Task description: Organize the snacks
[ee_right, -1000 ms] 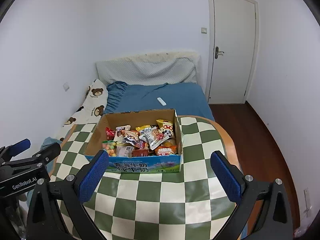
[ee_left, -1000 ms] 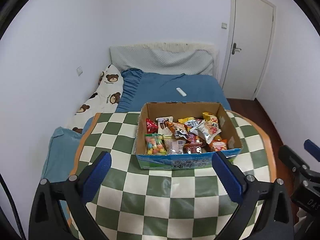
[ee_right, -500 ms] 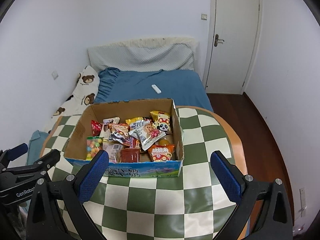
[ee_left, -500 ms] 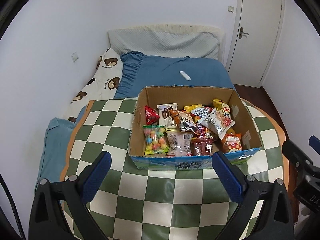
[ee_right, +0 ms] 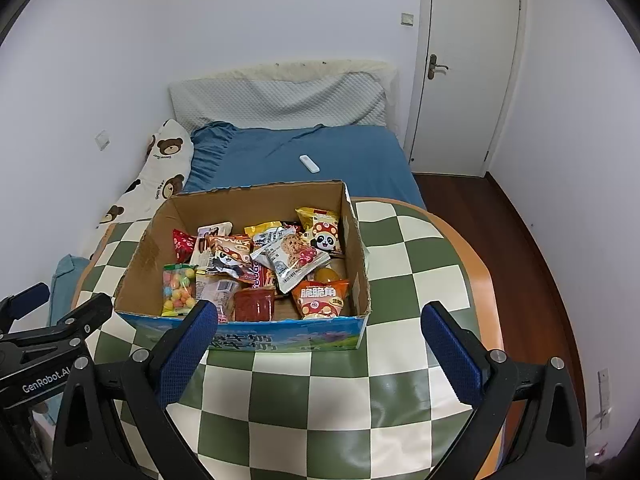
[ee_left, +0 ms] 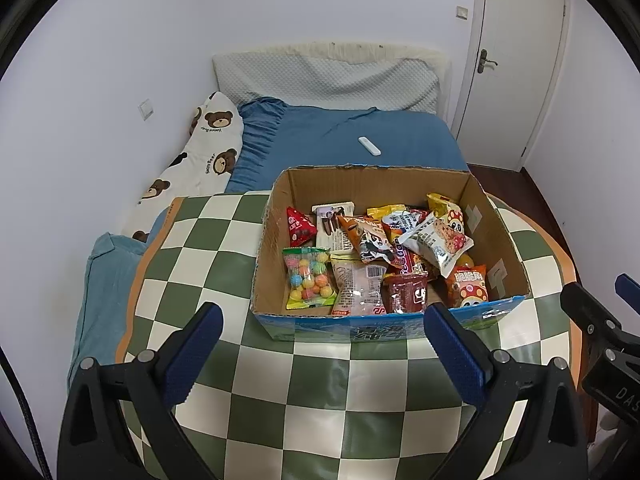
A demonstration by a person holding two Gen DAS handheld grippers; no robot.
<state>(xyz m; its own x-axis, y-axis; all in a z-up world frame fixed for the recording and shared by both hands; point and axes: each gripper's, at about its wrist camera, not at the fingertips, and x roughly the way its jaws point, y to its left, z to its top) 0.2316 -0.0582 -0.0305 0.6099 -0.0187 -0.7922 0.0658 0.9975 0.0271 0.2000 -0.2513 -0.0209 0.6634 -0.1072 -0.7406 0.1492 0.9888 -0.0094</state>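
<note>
An open cardboard box (ee_left: 496, 232) with a blue printed front stands on the round table with a green-and-cream checked cloth (ee_left: 312, 400); it also shows in the right wrist view (ee_right: 352, 236). It holds several snack packets: a bag of coloured candy balls (ee_left: 310, 276), a red triangular packet (ee_left: 299, 229), an orange mushroom packet (ee_left: 468, 284) and a panda packet (ee_right: 325, 236). My left gripper (ee_left: 320, 360) is open and empty, just in front of the box. My right gripper (ee_right: 316, 356) is open and empty at the box's front wall.
A bed with a blue sheet (ee_left: 360, 140), a bear-print pillow (ee_left: 200, 152) and a white remote (ee_left: 369, 146) lies behind the table. A white door (ee_right: 468, 64) stands at the back right. Wooden floor (ee_right: 528, 240) lies right of the table.
Both grippers have moved forward and higher toward the box, which now looks larger and is seen more from above. Both stay open and empty.
</note>
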